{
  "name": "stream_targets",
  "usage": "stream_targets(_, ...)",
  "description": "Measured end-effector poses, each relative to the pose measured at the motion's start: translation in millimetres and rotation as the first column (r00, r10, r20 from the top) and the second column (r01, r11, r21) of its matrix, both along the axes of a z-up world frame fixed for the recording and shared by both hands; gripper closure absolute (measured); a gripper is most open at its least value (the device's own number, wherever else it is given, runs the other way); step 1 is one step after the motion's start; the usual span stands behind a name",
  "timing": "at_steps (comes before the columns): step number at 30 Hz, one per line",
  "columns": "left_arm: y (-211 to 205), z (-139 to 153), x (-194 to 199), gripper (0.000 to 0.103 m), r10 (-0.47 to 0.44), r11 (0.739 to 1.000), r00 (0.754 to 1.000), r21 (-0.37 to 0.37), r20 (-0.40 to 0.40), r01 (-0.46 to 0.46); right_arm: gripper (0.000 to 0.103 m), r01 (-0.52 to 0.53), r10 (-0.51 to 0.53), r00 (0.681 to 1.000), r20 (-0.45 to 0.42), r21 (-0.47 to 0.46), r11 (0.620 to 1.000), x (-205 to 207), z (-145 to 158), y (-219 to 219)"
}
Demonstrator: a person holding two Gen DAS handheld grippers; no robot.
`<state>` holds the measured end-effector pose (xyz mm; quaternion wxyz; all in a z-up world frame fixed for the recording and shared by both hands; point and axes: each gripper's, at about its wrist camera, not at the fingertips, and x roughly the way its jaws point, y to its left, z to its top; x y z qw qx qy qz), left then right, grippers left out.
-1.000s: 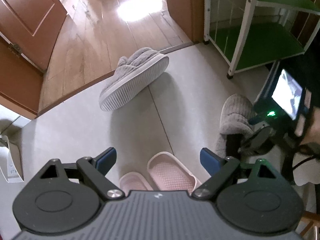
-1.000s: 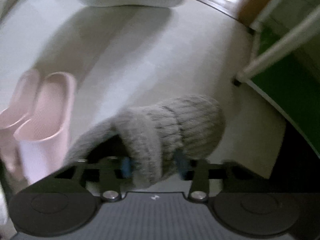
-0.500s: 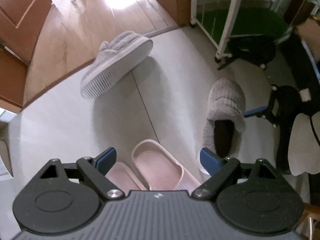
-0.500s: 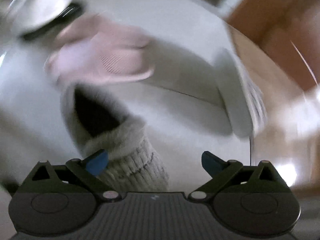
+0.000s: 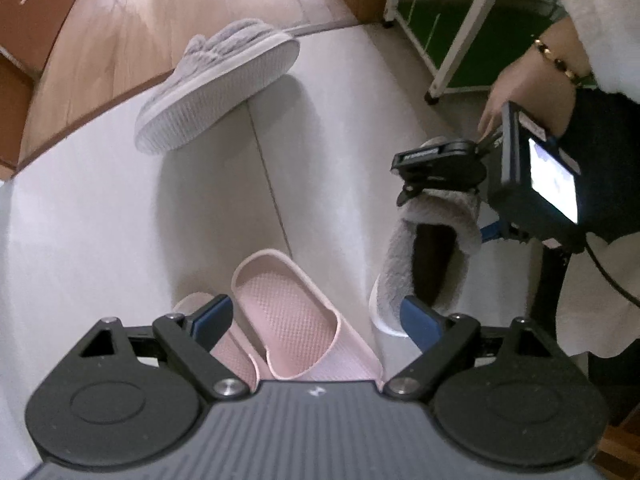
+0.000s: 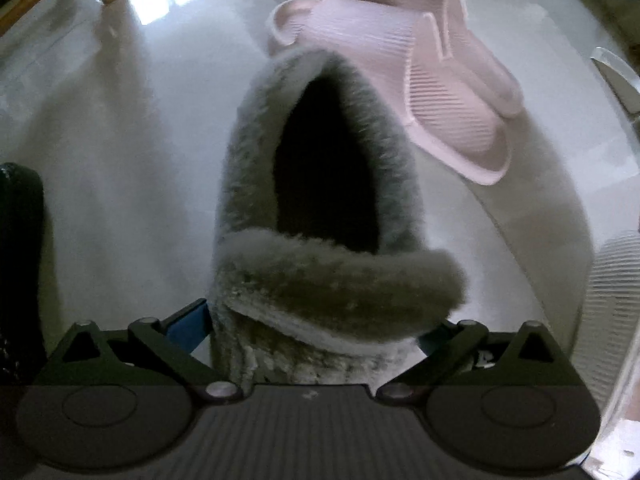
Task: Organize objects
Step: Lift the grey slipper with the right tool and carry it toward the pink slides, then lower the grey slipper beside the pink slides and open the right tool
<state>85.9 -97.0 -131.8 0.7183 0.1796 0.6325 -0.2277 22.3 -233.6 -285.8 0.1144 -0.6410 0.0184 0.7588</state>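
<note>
Grey slipper [image 6: 320,240] between spread right hand-held gripper [image 6: 316,328] fingers, pink slippers [image 6: 432,80] beyond; left hand-held gripper [image 5: 316,316] wide.

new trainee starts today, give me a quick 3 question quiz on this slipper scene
1. True or false: the left gripper is shut on a pink rubber slide slipper.
2. Which part of the upright fuzzy grey slipper sits between the right gripper fingers: A heel, B toe?
3. How does the far grey ribbed slipper near the wooden floor lie?

Key: 1 false, it is open. 2 B. 3 tipped on its side, sole showing.
</note>
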Motion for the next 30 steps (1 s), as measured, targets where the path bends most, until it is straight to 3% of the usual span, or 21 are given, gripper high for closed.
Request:
stream_targets(2, 2, -3, 0, 0.013, 0.005, 1.0, 1.0, 0.01, -0.01, -0.005, 0.001, 0.002, -0.002, 1.0, 0.013, 0.003, 1.0, -1, -3, 2)
stream_targets(5, 3, -4, 1, 0.013, 0.009, 1.0, 1.0, 0.014, -0.013, -0.008, 0.012, 0.095, -0.093, 0.993, 0.066, -0.039, 0.995, -8, -4, 8)
stream_targets(8, 2, -2, 2, 0.013, 0.011, 1.0, 1.0, 0.005, -0.01, -0.011, 0.021, 0.12, -0.117, 0.991, 0.07, -0.044, 0.992, -9, 1, 6)
stream_targets(12, 2, -1, 3, 0.013, 0.012, 1.0, 1.0, 0.012, 0.002, -0.012, 0.026, 0.19, -0.186, 0.981, 0.06, -0.062, 0.98, -1, 7, 5)
stream_targets(15, 4, -2, 5, 0.013, 0.02, 1.0, 1.0, 0.023, 0.007, -0.02, 0.027, 0.367, -0.364, 0.93, 0.044, -0.094, 0.925, 2, 12, 15)
stream_targets(18, 6, 1, 8, 0.013, 0.036, 0.999, 0.999, 0.022, 0.021, -0.036, 0.027, 0.604, -0.608, 0.793, 0.025, -0.152, 0.782, 14, 20, 28)
stream_targets(22, 10, 6, 11, 0.013, 0.054, 0.998, 0.997, 0.03, 0.05, -0.056, 0.029, 0.825, -0.841, 0.54, 0.006, -0.199, 0.528, 24, 30, 39)
stream_targets(25, 15, 8, 12, 0.013, 0.075, 0.996, 0.995, 0.039, 0.06, -0.077, 0.03, 0.907, -0.929, 0.37, -0.005, -0.214, 0.362, 22, 31, 44)
stream_targets(30, 25, 14, 15, 0.013, 0.112, 0.992, 0.99, 0.042, 0.08, -0.116, 0.03, 0.958, -0.992, 0.126, -0.003, -0.259, 0.122, 13, 29, 46)
